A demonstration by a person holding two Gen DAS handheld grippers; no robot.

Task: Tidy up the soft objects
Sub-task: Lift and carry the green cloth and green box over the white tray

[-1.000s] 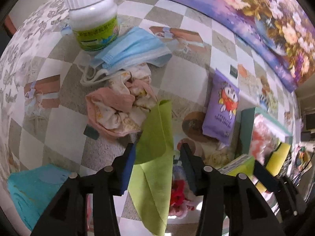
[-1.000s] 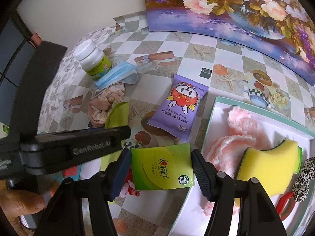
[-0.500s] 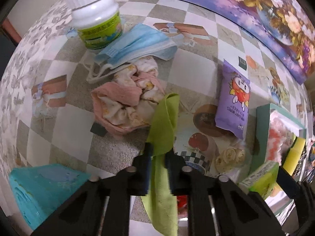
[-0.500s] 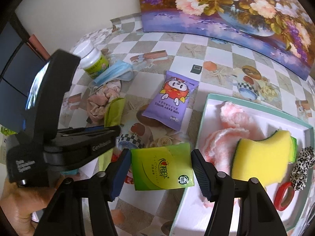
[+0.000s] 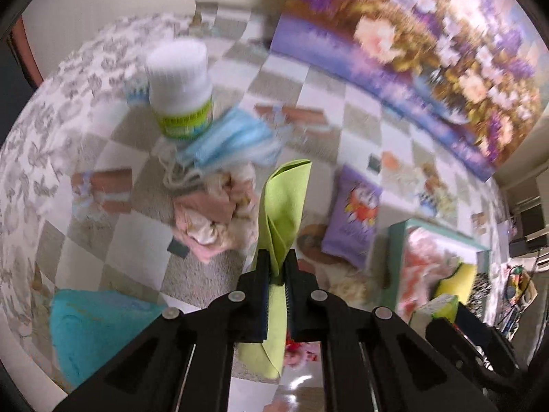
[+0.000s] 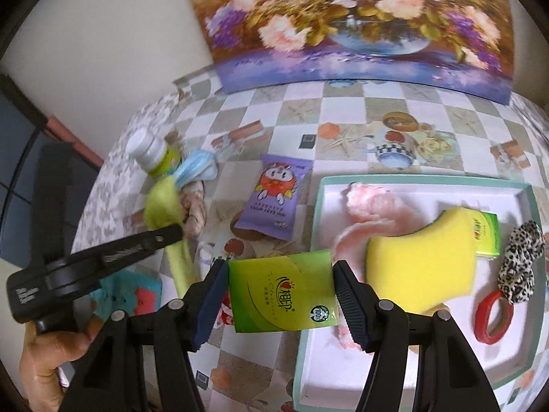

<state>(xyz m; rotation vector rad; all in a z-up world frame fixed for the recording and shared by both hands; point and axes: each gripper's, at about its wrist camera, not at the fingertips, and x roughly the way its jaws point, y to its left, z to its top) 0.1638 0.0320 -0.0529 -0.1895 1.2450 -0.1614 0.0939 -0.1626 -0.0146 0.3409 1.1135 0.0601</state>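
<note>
- The green cloth (image 5: 286,206) is pinched tight between the two black jaws of the left gripper (image 5: 277,267); the jaws are squeezed together on it; the top of the cloth sticks up past the tips and the rest hangs down below them.
- A green tissue pack (image 6: 282,297) is held flat between the blue pads of the right gripper (image 6: 281,298); both pads are pressed on its short ends; the pack is seen at the left rim of the tray (image 6: 310,226).
- Behind the cloth a crumpled pink cloth (image 5: 209,219) is seen on the checked tablecloth (image 5: 113,158); a blue face mask (image 5: 233,140) lies just behind it and touches a white bottle (image 5: 180,89) with a green label.
- A purple wipes pack (image 6: 274,199) lies between the pink cloth and the tray.
- Inside the tray a yellow sponge (image 6: 422,257), a fluffy pink cloth (image 6: 372,206), a second green pack (image 6: 485,235), a spotted hair tie (image 6: 521,261) and a red tape ring (image 6: 494,312) are kept.
- A teal towel (image 5: 92,326) is seen at the near left edge of the table.
- A flower painting (image 6: 360,17) is leaned on the wall at the back.
- The left gripper's handle is held by a hand (image 6: 51,353) at the lower left of the right wrist view.
</note>
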